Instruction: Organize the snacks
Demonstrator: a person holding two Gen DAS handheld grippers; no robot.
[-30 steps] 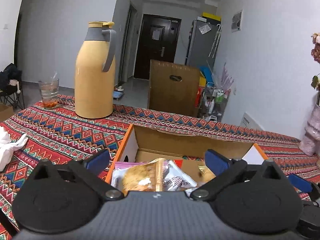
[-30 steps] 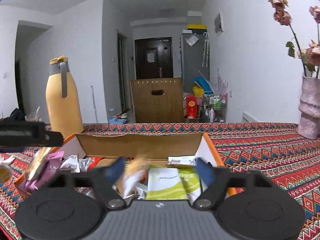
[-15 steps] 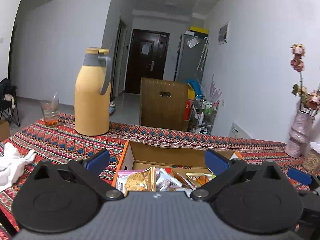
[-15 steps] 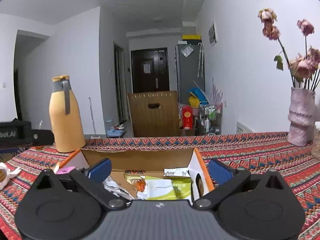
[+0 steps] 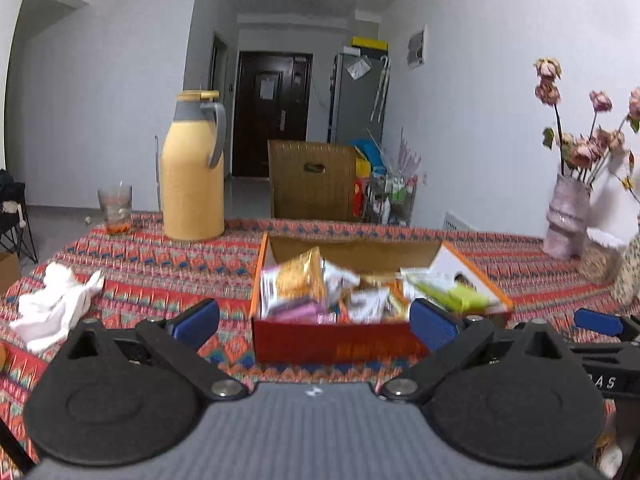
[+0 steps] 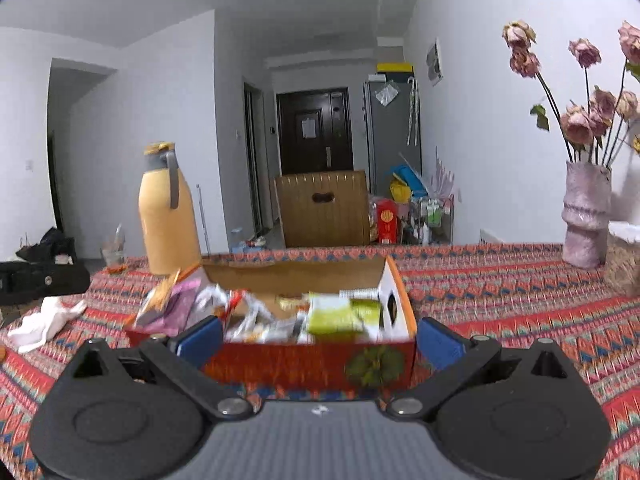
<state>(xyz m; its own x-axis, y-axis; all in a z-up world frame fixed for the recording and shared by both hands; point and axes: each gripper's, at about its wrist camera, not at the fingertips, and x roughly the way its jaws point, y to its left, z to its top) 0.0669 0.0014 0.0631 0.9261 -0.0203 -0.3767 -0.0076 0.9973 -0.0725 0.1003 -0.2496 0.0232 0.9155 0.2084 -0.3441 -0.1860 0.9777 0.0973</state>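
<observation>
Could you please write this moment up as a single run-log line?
phase: clear of box | left tongs: open, empty | right tongs: open, empty | snack box: on tablecloth, full of packets

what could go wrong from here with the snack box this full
The box is heaped: the packets at its left end lean over the rim and may slide onto the tablecloth if nudged. The flask and glass stand behind it, so a wide sweep there could tip them.
</observation>
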